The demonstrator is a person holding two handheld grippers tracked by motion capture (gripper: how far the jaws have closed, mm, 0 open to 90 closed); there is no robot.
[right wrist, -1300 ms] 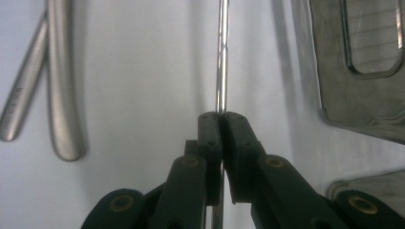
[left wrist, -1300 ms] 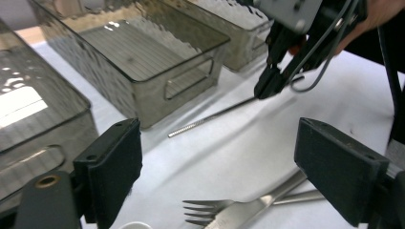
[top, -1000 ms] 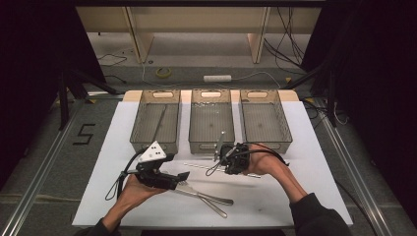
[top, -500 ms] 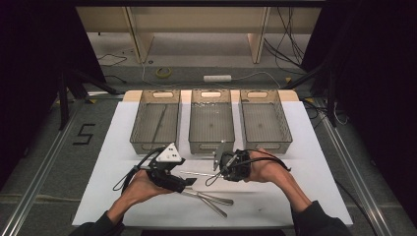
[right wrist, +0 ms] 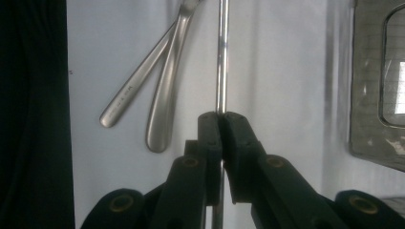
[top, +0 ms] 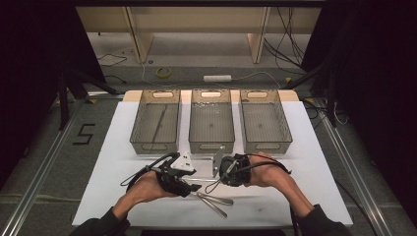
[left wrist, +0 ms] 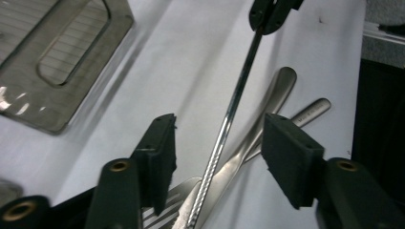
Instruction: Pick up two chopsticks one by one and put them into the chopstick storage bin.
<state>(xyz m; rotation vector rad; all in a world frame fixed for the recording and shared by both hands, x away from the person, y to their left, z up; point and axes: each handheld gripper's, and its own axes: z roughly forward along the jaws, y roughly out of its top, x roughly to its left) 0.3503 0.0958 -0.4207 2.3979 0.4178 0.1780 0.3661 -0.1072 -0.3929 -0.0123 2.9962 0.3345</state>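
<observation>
My right gripper (right wrist: 221, 119) is shut on a thin metal rod (right wrist: 221, 67) that runs straight out from its jaws over the white table. In the left gripper view the same rod (left wrist: 234, 105) passes between the open jaws of my left gripper (left wrist: 217, 138), touching neither pad, with the right gripper's jaw tips (left wrist: 267, 14) at its far end. Under the rod lie two crossed steel utensil handles (left wrist: 274, 95) and a slotted utensil head (left wrist: 165, 210). From the high view, the left gripper (top: 189, 182) and right gripper (top: 226, 172) sit close together near the table's front.
Three mesh trays stand in a row at the back: left tray (top: 155, 146) holding a thin rod (top: 158, 127), middle tray (top: 211, 146) and right tray (top: 265, 146). The crossed utensils (top: 214, 199) lie near the front edge of the white tabletop (top: 305, 167).
My left gripper has travelled right and forward toward the right gripper and now straddles the rod. The right gripper has stayed shut on the rod and shifted slightly.
</observation>
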